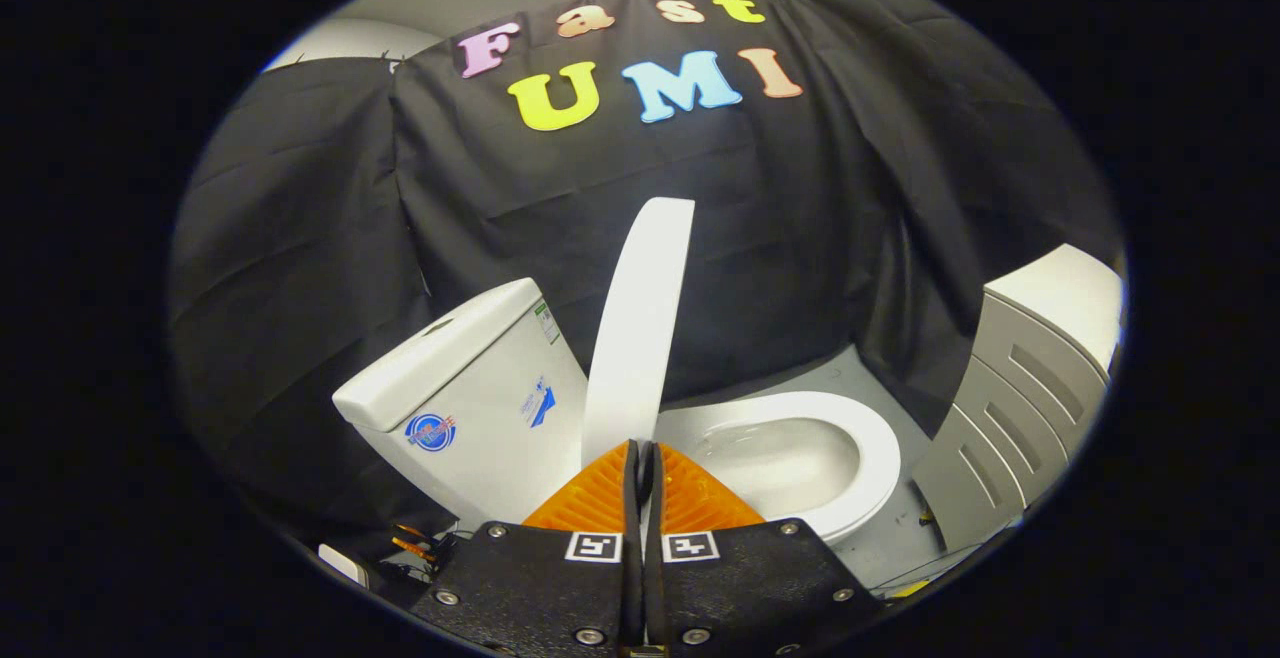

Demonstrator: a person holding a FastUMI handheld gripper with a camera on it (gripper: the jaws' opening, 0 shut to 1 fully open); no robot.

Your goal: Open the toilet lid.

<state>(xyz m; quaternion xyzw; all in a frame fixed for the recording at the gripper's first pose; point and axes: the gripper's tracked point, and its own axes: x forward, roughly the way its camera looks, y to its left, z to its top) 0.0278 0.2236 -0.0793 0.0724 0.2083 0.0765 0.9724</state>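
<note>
Gripper [641,453] fingers stand pressed together, with at most a thin slit between them; the lower edge of the lid [640,328] sits right at their tips, and whether a sliver of it is pinched there cannot be told. Lid is raised, standing nearly upright on edge, rising just ahead of the fingers and leaning slightly toward the tank [470,388]. Tank stands to the left of the lid, touching or nearly touching it at the base. Seat [880,458] and bowl [780,458] lie exposed to the right of the fingers. Toilet rests on a pale grey floor [850,368]. Black cloth wall [300,238] backs the toilet. A grey slatted cabinet [1020,388] stands beyond the seat, apart from it. Small items [410,543] lie on the floor below the tank; too small to identify.
</note>
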